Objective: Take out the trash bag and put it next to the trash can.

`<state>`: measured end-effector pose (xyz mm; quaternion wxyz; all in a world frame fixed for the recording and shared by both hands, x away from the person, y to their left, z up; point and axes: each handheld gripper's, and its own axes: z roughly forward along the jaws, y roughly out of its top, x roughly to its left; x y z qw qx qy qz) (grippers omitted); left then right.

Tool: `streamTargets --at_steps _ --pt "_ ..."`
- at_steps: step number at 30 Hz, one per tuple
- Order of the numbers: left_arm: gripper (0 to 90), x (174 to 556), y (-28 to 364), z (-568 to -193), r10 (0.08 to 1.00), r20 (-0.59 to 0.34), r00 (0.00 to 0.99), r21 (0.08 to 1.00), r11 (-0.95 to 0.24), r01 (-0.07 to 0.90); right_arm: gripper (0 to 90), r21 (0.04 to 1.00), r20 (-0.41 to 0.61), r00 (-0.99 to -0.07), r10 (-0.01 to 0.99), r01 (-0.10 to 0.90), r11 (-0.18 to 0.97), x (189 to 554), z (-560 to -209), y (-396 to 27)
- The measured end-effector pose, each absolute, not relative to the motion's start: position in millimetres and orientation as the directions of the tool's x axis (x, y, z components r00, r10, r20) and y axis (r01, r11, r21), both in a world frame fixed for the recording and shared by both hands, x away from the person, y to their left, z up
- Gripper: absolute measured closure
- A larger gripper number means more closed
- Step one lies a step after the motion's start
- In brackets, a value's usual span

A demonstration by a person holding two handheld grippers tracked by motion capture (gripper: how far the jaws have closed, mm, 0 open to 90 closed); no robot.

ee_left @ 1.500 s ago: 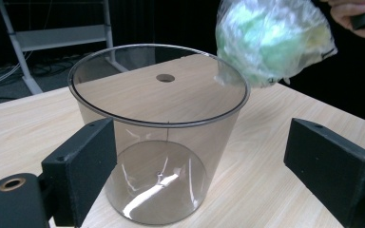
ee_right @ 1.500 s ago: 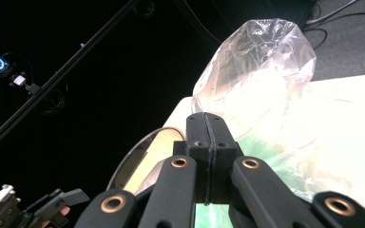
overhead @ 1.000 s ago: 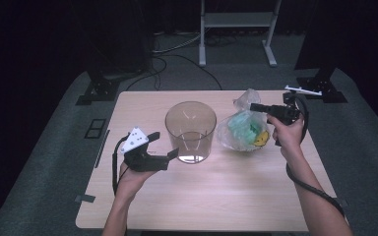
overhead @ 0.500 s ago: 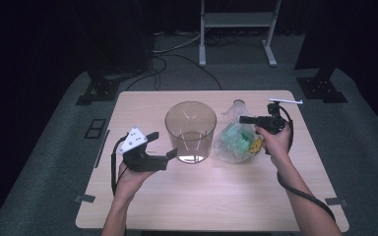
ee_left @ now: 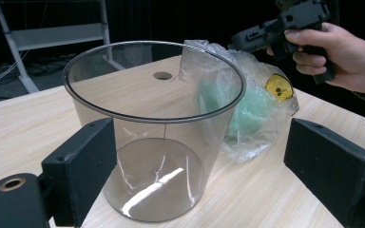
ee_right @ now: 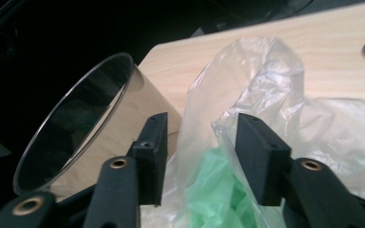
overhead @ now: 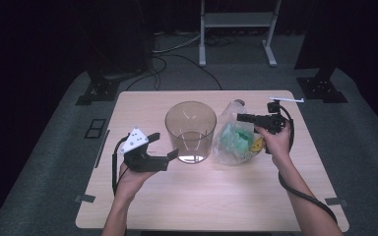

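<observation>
1. Left gripper (overhead: 165, 146): jaws released, spread wide, nothing between the pads. It sits low over the table (overhead: 142, 206), jaws aimed at the clear tub (overhead: 191, 132).
2. In the left gripper view the tub (ee_left: 154, 128) stands upright just ahead of the jaws, its base between the two pads but farther out; no pad touches it. Left pad is close to the tub wall, right pad is well off it w/ bare table in the gap.
3. Tub rim is open. Bare table lies in front of the tub and to its left, so room there.
4. Plastic bag (overhead: 236, 140) sits just right of the tub, touching or nearly touching it; cannot tell which. Green stuff and a yellow bit show through the film.
5. Right gripper (overhead: 241, 118): jaws have just been opening, now apart and gripping nothing. They hover over the bag's top, pointing toward the tub.
6. In the right gripper view the crumpled bag top (ee_right: 247, 90) rises between and beyond the jaws; film laps against the right pad, left pad looks clear of it. Green contents lie below, between the jaws.
7. Tub rim (ee_right: 71, 109) is just past the left jaw; little room on that side.
8. Right of the bag: bare table out to the right edge.
</observation>
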<state>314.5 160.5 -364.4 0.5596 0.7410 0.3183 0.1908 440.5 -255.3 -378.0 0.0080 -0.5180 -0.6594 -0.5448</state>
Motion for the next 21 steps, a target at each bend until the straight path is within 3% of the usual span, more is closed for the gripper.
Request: streamTargets --at_steps 8,21 --pt "9.3 314.7 160.8 -364.0 0.685 -0.073 0.725 0.951 -0.170 0.257 42.6 0.760 0.520 -0.484 0.704 0.638 -0.124 432.3 -355.4 -268.9" --pt "9.3 315.1 158.2 -365.3 0.682 -0.073 0.728 0.949 -0.177 0.261 40.7 0.782 0.484 -0.505 0.715 0.616 -0.095 412.9 -348.8 -287.6"
